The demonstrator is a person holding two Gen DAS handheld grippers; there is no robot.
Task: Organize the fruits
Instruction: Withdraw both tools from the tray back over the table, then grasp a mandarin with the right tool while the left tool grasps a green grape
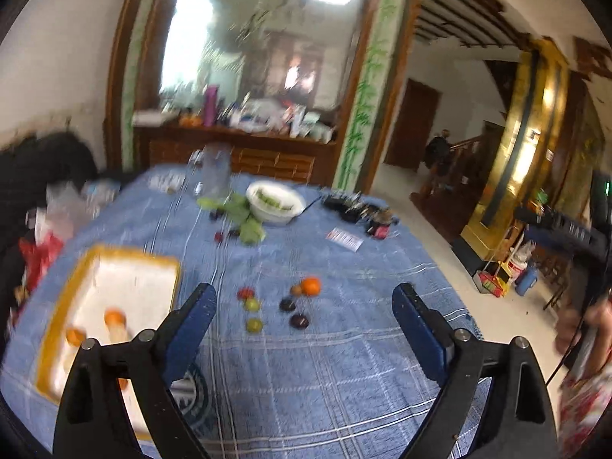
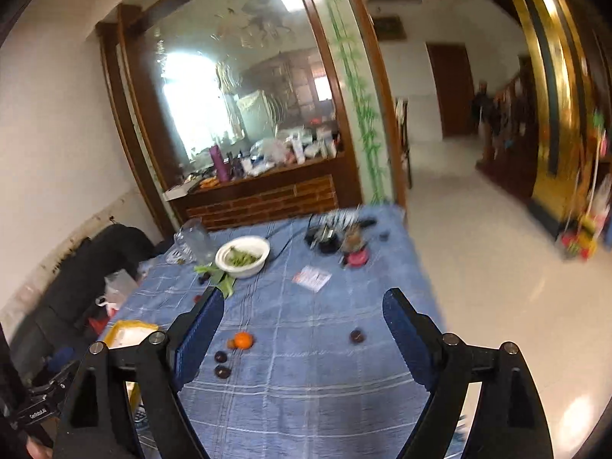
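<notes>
My left gripper point(image 1: 305, 289) hangs open over the blue cloth with nothing between its fingers. Beyond it lie an orange point(image 1: 310, 286), a red fruit point(image 1: 245, 293), two green fruits point(image 1: 252, 304) and two dark plums point(image 1: 298, 320). To the left is a yellow-rimmed white tray point(image 1: 160, 267) holding oranges point(image 1: 114, 317). My right gripper point(image 2: 304, 292) is also open and empty, above the cloth. In the right wrist view, the orange point(image 2: 243, 340) and two plums point(image 2: 222, 371) sit by its left finger, and a lone plum point(image 2: 356, 336) lies nearer the right finger. The tray point(image 2: 130, 331) shows partly behind the left finger.
A white bowl point(image 1: 275, 216) of green pods stands at the far side, with green leaves point(image 1: 248, 229), small dark fruits and a glass jar point(image 1: 216, 172) beside it. Dark clutter point(image 2: 332, 233) and a card point(image 2: 311, 278) lie far right. The table's right edge point(image 2: 424, 287) drops to the floor. Bags crowd the left.
</notes>
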